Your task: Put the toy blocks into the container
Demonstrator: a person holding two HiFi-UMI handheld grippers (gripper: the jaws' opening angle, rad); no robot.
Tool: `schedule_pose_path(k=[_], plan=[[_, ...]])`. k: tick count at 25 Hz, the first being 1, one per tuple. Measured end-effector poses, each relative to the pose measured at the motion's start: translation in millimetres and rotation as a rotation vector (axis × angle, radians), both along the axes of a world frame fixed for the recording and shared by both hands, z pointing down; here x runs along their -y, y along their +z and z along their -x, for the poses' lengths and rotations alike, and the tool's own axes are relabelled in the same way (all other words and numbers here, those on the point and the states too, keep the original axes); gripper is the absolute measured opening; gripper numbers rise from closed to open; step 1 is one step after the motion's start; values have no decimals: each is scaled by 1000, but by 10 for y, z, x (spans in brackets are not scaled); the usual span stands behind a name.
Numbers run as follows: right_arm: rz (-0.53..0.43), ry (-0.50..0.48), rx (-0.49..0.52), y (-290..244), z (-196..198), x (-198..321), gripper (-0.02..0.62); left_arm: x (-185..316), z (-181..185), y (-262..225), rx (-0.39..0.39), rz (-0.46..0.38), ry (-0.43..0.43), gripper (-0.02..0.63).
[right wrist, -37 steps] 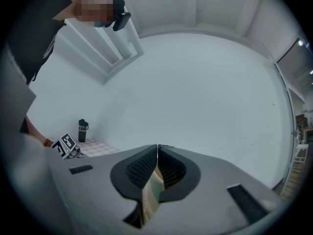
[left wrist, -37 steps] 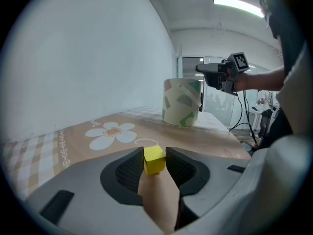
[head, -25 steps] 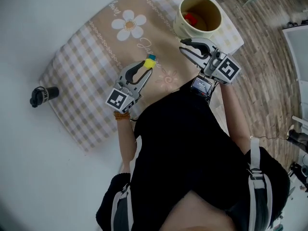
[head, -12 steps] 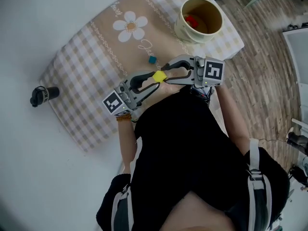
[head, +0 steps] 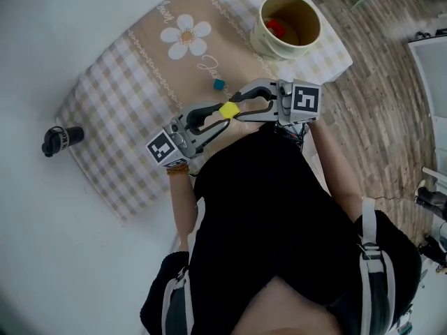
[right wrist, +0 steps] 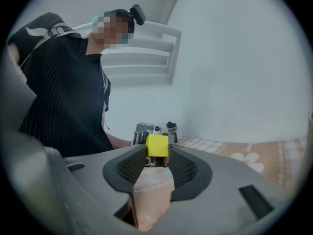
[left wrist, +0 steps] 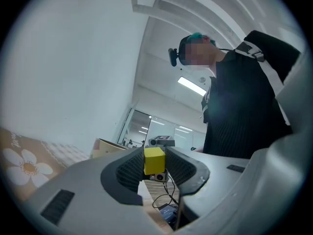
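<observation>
White table (head: 56,40) fills most of the head view, with a beige checked cloth printed with a white daisy (head: 119,103) spread over it and wood-plank floor (head: 377,82) past its right edge. Close to the person's body the left tool (head: 221,112) and the right tool (head: 239,109) meet tip to tip above the cloth, with 1 small yellow toy cube (head: 229,110) between them. The left tool is clamped on the cube, and its own view shows both ribbed pads against the cube's sides. The right tool's jaws have just been opening. Its own view shows the same cube between its tips with the pads flush on both sides, so I judge that it grips too, in a hand-over from left to right.

As for progress, 1 red toy block (head: 277,26) already lies inside the round cream container (head: 264,39), which stands beyond the right tool and well apart from it. The yellow cube is in the air, not yet delivered. 1 small teal toy block (head: 219,84) lies on the cloth just beyond the 2 tools' tips, untouched. So 1 is in and 2 visibly remain. A dark little bottle (head: 61,139) lies on the table, far out to the left tool's side.
</observation>
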State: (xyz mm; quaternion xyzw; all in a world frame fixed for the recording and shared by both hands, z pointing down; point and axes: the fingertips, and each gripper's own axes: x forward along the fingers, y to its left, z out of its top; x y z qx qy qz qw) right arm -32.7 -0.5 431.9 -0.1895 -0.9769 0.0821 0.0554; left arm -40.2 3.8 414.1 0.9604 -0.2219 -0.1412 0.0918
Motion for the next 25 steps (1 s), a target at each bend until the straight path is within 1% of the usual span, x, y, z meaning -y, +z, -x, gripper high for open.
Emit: schedule_pose_path(k=[3, 6, 9, 14, 18, 21, 25], plan=[[-36, 46, -5, -11, -35, 109, 137, 84, 48, 67, 42, 5, -70, 137], [-69, 97, -17, -35, -100, 264, 137, 192, 151, 116, 56, 15, -147, 137], [-113, 178, -21, -93, -195, 505, 137, 316, 259, 206, 74, 43, -221, 137], [-187, 378, -10, -267, -416, 1007, 137, 401, 354, 444, 142, 98, -296, 120], [-216, 586, -2, -391, -667, 1446, 137, 426, 380, 651, 208, 133, -342, 120], [-210, 722, 24, -503, -841, 1702, 137, 435, 367, 788, 250, 152, -354, 120], [-220, 843, 27, -580, -1006, 1911, 137, 420, 320, 914, 296, 154, -338, 120]])
